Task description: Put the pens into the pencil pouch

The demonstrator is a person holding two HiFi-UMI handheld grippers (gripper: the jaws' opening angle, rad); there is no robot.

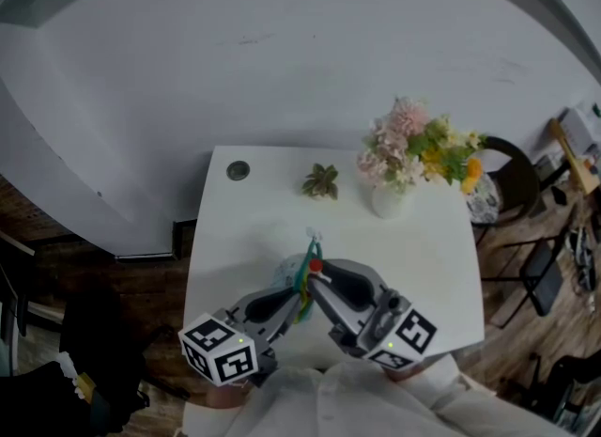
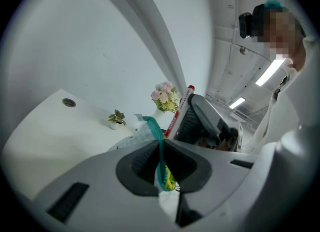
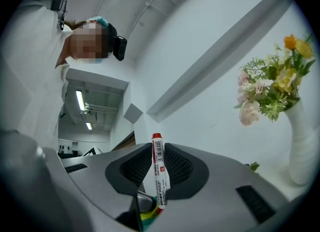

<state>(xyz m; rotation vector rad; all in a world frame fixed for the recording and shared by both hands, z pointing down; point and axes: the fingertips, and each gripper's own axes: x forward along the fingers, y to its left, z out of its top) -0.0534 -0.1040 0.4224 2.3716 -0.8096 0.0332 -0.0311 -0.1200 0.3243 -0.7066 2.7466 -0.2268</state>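
The pencil pouch [image 1: 293, 273] is pale with a teal zip edge [image 2: 160, 152] and hangs over the white table's near part. My left gripper [image 1: 299, 296] is shut on that teal edge [image 1: 302, 280], holding the pouch up. My right gripper [image 1: 319, 285] is shut on a white marker pen with a red cap [image 3: 158, 173], which stands almost upright between the jaws. The pen's red tip [image 1: 315, 265] shows just above the pouch mouth, and its lower end meets the yellow and teal pouch rim [image 3: 146, 214]. In the left gripper view the pen [image 2: 180, 112] rises right beside the pouch [image 2: 135, 136].
A white vase of pink and yellow flowers [image 1: 404, 158] stands at the table's far right. A small potted succulent [image 1: 321, 181] sits at the far middle and a round grommet hole [image 1: 238, 170] at the far left. Chairs [image 1: 526, 238] stand right of the table [image 1: 423, 257].
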